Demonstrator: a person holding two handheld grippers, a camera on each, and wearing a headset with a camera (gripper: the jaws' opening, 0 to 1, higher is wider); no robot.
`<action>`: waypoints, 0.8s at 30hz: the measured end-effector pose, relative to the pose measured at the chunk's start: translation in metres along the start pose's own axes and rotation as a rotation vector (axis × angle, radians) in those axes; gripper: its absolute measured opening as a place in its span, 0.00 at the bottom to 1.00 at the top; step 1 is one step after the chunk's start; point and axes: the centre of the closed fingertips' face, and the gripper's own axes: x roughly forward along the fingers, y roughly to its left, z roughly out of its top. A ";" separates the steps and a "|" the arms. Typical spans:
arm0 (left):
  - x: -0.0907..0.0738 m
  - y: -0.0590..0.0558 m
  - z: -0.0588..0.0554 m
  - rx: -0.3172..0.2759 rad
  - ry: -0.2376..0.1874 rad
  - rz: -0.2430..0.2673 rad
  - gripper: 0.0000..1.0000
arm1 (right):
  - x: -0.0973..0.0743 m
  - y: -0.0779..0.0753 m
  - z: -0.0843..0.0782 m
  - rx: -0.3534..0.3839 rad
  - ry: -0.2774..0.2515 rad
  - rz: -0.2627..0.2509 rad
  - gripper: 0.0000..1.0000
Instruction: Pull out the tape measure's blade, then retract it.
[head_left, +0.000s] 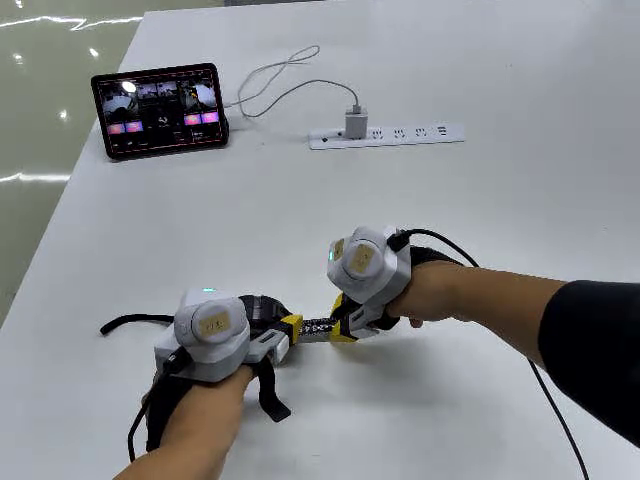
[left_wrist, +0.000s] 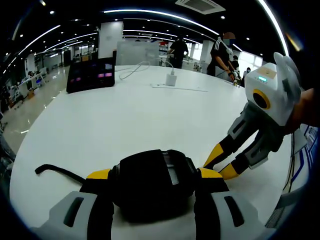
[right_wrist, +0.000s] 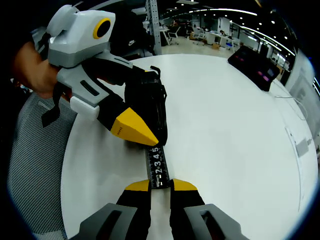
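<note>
On the counter (head_left: 330, 190), the tape measure (left_wrist: 152, 192) is clamped in the fingers of the left gripper (left_wrist: 155, 173). Its blade (right_wrist: 156, 162), a short length out, is pinched by the right gripper (right_wrist: 161, 186). Pull to be kept straight, case held steady.

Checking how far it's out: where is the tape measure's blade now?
Head view, low centre: a short length of blade bridges the tape measure case in the left gripper and the right gripper, whose jaws pinch its end.

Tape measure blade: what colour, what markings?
Black blade with white numerals and tick marks; clearest in the right gripper view.
</note>
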 end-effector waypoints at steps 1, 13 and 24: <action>0.000 0.000 0.000 0.000 0.000 0.000 0.60 | 0.000 0.000 0.000 0.001 -0.001 0.000 0.10; -0.001 0.000 0.000 -0.002 -0.003 -0.008 0.60 | 0.005 0.001 0.007 0.000 -0.018 0.005 0.10; -0.001 0.000 0.000 -0.007 -0.003 -0.008 0.60 | 0.009 0.002 0.012 -0.006 -0.030 0.005 0.10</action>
